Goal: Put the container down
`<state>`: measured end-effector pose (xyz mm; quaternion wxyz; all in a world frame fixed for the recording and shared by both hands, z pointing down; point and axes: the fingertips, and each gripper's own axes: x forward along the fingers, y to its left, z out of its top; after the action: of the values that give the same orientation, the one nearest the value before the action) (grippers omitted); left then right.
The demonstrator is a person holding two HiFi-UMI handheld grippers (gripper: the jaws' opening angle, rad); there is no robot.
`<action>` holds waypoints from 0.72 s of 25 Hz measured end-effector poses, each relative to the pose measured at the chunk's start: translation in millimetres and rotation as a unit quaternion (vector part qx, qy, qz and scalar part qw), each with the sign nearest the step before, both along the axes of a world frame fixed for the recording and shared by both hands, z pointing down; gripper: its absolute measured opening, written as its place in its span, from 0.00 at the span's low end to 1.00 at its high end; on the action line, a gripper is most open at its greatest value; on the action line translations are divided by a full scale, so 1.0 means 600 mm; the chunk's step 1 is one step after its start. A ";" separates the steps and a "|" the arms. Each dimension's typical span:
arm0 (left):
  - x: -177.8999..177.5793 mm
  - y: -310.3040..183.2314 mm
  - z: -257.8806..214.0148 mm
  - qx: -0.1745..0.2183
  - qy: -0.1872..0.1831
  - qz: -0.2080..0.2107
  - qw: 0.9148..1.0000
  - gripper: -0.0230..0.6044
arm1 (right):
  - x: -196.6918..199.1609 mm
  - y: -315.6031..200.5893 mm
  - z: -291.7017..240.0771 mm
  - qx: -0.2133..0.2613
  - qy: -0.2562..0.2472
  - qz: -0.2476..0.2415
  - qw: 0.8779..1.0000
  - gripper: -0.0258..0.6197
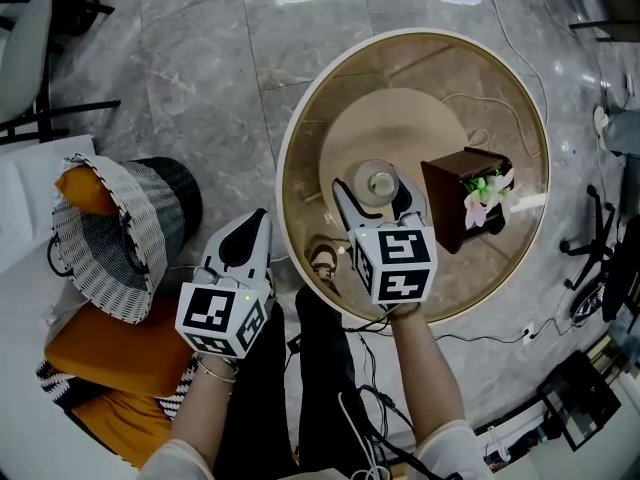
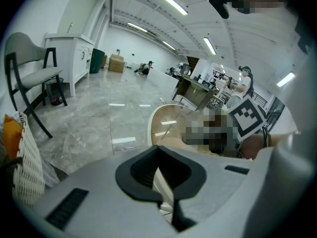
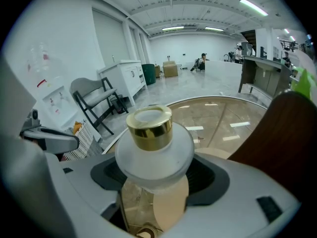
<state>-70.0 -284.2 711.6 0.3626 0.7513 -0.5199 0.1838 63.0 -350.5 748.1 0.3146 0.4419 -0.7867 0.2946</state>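
The right claw is clamped on the frosted glass container. The right gripper view shows its jaws pressing the rounded shoulder below the gold cap. The container hangs over the round glass counter, just beside the dark brown flower box, on the side of the box nearer the counter's middle. Whether its base already touches the glass cannot be told. To set it down well, the likely course is to keep the container upright and lower it straight until the base sits flat. Only then should the jaws part, slowly, since frosted glass on a glass top may slide or tip if nudged. The withdrawal is best made back towards the person, away from the box. The flower box is the one real obstacle. It stands tilted and close, with its pale blossoms leaning towards the claw, so any drift that way risks a knock. The left claw has its jaws together on nothing and is held off the counter's edge, well apart from the box. Farther still from the box, on the floor, a woven basket holds an orange cushion. Neither is in the way.
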 end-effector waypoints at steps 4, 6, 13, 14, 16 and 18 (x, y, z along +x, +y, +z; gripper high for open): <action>0.004 0.003 0.001 -0.001 0.002 0.000 1.000 0.05 | 0.000 0.002 0.001 0.003 0.004 -0.005 1.000 0.57; 0.005 0.002 0.001 -0.001 0.003 0.001 1.000 0.05 | -0.001 0.002 0.001 0.005 0.006 -0.007 1.000 0.57; 0.000 0.005 0.004 -0.002 0.001 -0.003 1.000 0.05 | -0.001 0.004 0.003 0.012 0.013 -0.010 1.000 0.57; 0.000 0.007 0.005 -0.003 0.001 -0.002 1.000 0.05 | 0.000 0.005 0.004 0.013 0.014 -0.011 1.000 0.57; -0.001 0.009 0.005 -0.004 0.000 -0.001 1.000 0.05 | 0.000 0.006 0.004 0.015 0.016 -0.011 1.000 0.57; -0.002 0.011 0.005 -0.004 0.000 -0.002 1.000 0.05 | -0.001 0.007 0.005 0.020 0.023 -0.015 0.999 0.57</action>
<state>-71.1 -277.4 714.7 0.3663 0.7489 -0.5202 0.1854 62.4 -346.5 750.8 0.3278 0.4431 -0.7917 0.2635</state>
